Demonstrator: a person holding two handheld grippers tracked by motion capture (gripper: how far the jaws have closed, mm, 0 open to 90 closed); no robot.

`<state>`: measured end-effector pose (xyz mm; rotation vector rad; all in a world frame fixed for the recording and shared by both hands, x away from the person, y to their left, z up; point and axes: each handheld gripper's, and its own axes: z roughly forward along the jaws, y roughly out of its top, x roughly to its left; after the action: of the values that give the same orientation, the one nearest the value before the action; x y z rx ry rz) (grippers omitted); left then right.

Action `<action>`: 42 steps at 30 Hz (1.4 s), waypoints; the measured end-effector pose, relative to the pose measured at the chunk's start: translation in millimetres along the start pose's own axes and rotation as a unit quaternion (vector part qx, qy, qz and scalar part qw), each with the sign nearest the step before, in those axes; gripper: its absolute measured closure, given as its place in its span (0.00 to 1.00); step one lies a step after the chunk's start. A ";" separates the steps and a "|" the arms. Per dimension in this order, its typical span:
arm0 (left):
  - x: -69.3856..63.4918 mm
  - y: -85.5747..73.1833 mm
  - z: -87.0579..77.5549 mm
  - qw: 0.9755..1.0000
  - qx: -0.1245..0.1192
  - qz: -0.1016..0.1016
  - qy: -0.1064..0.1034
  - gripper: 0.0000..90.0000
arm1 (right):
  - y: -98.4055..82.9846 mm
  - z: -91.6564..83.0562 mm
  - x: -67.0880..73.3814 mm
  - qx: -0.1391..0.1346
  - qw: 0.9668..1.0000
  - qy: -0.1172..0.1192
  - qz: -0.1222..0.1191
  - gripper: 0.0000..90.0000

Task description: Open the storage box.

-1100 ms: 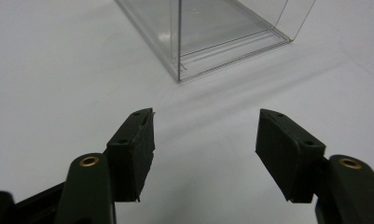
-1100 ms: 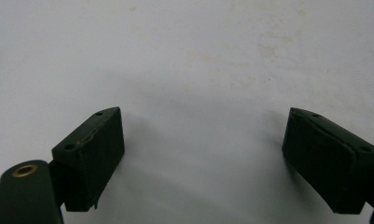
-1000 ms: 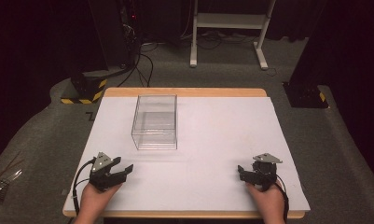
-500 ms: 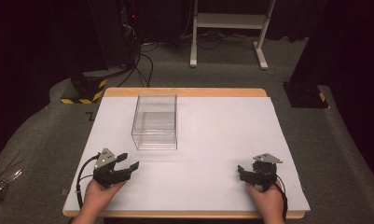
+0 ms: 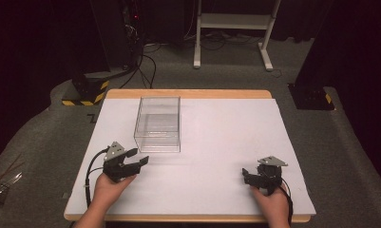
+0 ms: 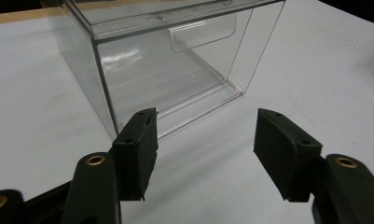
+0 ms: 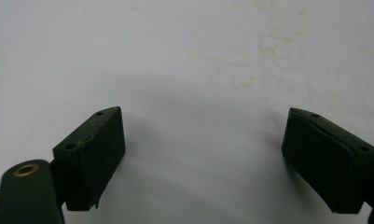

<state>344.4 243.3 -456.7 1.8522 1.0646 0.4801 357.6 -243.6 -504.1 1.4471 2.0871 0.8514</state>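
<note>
- Your left gripper (image 5: 133, 163) is sitting just short of the clear plastic box (image 5: 158, 124), apart from its near left corner, jaws spread wide and holding nothing.
- In the left gripper view, your left gripper (image 6: 205, 149) is looking straight at the box (image 6: 166, 65), with the near bottom corner of the box showing just past the left jaw.
- Your right gripper (image 5: 249, 176) is resting well apart from the box, off to its right and nearer you, jaws also gaping and empty; in its own view the right gripper (image 7: 203, 154) is facing bare white surface.
- The box is standing upright on the white table top (image 5: 226, 137), transparent, with thin walls and a small moulded tab on an upper panel.
- The box is lying left of the table's middle, its far side near the wooden far edge (image 5: 188, 93).
- Wide bare surface is stretching right of the box, with a narrower strip between the box and the table's left edge.
</note>
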 end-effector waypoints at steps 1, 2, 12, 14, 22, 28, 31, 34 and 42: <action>0.0 0.0 0.0 1.000 0.000 0.000 0.000 0.46 | 0.0 0.0 0.0 0.000 1.000 0.000 0.000 0.15; -0.8 2.0 3.5 1.000 0.001 0.009 -0.001 0.46 | 0.0 0.0 0.0 0.000 1.000 0.000 0.000 0.15; 6.3 7.0 16.2 0.999 -0.025 -0.026 -0.003 0.53 | -0.1 -0.1 0.1 0.000 1.000 0.000 0.000 0.15; 8.5 7.8 17.5 0.999 -0.030 -0.032 -0.005 0.53 | 0.0 -0.1 0.1 0.000 1.000 0.000 0.000 0.15; 10.3 14.2 25.2 1.000 -0.008 -0.021 -0.008 0.53 | -0.1 -0.1 0.2 0.000 1.000 0.000 -0.001 0.15; 5.1 22.7 31.5 1.000 0.006 0.003 -0.001 0.50 | -0.1 -0.2 0.4 0.000 1.000 -0.001 0.000 0.15; 4.9 26.0 36.4 1.000 0.013 0.006 0.006 0.48 | -0.1 -0.2 0.4 0.000 1.000 0.000 0.000 0.15; 6.9 26.6 40.0 1.000 0.009 -0.007 -0.005 0.46 | -0.1 -0.2 0.4 0.000 1.000 0.000 0.000 0.15; 12.1 25.7 43.0 0.999 -0.010 -0.016 -0.026 0.45 | -0.2 -0.2 0.4 -0.001 1.000 0.000 0.000 0.15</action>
<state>392.8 225.7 -457.6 1.8169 1.0492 0.4204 357.2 -243.3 -504.1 1.4460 2.0857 0.8515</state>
